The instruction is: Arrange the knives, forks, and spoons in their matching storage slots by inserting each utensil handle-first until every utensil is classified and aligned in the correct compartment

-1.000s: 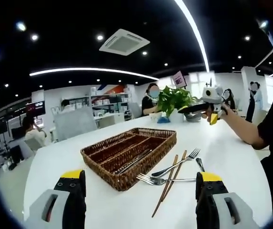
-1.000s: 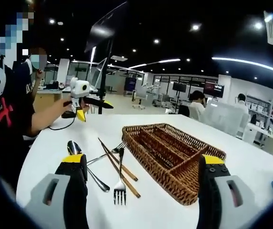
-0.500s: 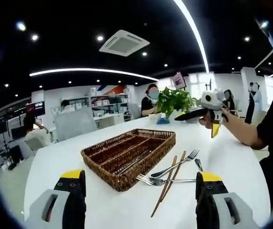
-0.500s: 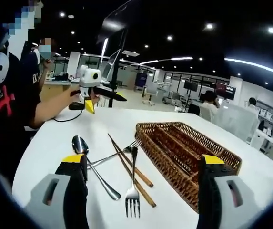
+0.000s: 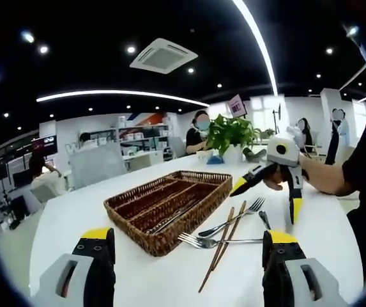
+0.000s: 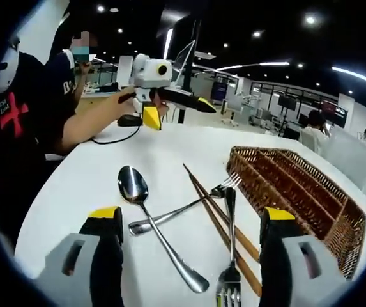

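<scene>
White table [image 5: 74,217] spans the lower half of both views – the largest item. On it, at centre of the left gripper view, a brown wicker cutlery tray [image 5: 167,208] with long compartments; one utensil lies in a near compartment, type cannot be told. In the right gripper view the tray [image 6: 301,192] sits at right of frame.

Loose utensils lie just beside the tray, right of it in the left gripper view: a pair of wooden chopsticks [image 5: 220,246], crossed by two forks [image 5: 230,222]. In the right gripper view a spoon [image 6: 151,224] lies at lower centre with bowl toward upper left, crossing a fork handle; a second fork [image 6: 229,256] points its tines to the bottom edge, touching the chopsticks [image 6: 218,214].

Left gripper [image 5: 189,265] – jaws apart, nothing between them, above the table. Right gripper [image 6: 189,252] likewise spread wide and unloaded, over the loose utensils. A potted plant [image 5: 230,134] stands at the far table edge
</scene>
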Action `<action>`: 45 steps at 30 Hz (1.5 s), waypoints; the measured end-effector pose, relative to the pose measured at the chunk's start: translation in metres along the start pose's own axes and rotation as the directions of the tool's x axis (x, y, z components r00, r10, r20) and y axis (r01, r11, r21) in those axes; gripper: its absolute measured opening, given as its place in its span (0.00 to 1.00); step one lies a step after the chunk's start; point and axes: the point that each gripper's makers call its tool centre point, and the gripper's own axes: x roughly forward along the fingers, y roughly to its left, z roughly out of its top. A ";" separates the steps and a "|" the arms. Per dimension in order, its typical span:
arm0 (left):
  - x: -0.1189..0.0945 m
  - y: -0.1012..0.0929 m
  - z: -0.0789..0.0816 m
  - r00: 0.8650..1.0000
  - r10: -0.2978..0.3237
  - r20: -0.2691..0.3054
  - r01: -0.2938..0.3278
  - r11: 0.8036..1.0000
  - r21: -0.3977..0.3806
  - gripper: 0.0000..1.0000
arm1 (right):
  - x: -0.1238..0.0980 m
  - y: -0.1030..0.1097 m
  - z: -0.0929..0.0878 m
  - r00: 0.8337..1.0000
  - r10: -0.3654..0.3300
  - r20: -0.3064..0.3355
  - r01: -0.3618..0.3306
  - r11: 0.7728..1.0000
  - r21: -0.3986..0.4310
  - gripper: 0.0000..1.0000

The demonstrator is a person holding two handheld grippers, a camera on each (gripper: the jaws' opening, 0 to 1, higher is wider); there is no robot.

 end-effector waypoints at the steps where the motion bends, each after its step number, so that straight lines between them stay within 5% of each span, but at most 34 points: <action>1: 0.000 -0.001 0.000 1.000 -0.003 0.000 0.003 1.000 0.001 1.00 | 0.004 0.001 0.000 1.000 -0.004 -0.001 0.004 1.000 -0.005 0.86; 6: 0.001 -0.002 0.001 1.000 -0.007 0.004 0.007 1.000 0.004 1.00 | 0.014 0.010 0.002 1.000 0.024 0.020 -0.023 0.999 -0.036 0.73; 13: 0.001 -0.002 0.000 1.000 -0.008 0.002 0.008 1.000 0.005 1.00 | 0.029 0.030 -0.004 0.996 0.079 -0.033 -0.082 0.991 -0.105 0.68; 21: 0.000 -0.003 0.002 1.000 -0.011 0.013 0.011 1.000 0.007 1.00 | 0.025 0.051 0.002 0.981 0.195 0.003 -0.194 0.975 -0.105 0.32; 29: -0.002 -0.005 0.005 1.000 -0.017 0.026 0.017 1.000 0.011 1.00 | 0.034 0.055 -0.010 0.976 0.207 -0.065 -0.212 0.974 -0.079 0.21; 33: -0.002 -0.005 0.004 1.000 -0.017 0.021 0.017 1.000 0.013 1.00 | 0.037 0.054 -0.018 0.975 0.195 -0.106 -0.202 0.978 -0.058 0.25; 34: -0.002 -0.005 0.003 1.000 -0.018 0.020 0.018 1.000 0.013 1.00 | 0.037 0.053 -0.016 0.976 0.197 -0.093 -0.198 0.980 -0.004 0.27; 45: -0.005 -0.004 0.006 0.999 -0.017 0.029 0.016 1.000 0.013 1.00 | 0.037 0.062 -0.017 0.963 0.251 -0.100 -0.248 0.968 0.044 0.09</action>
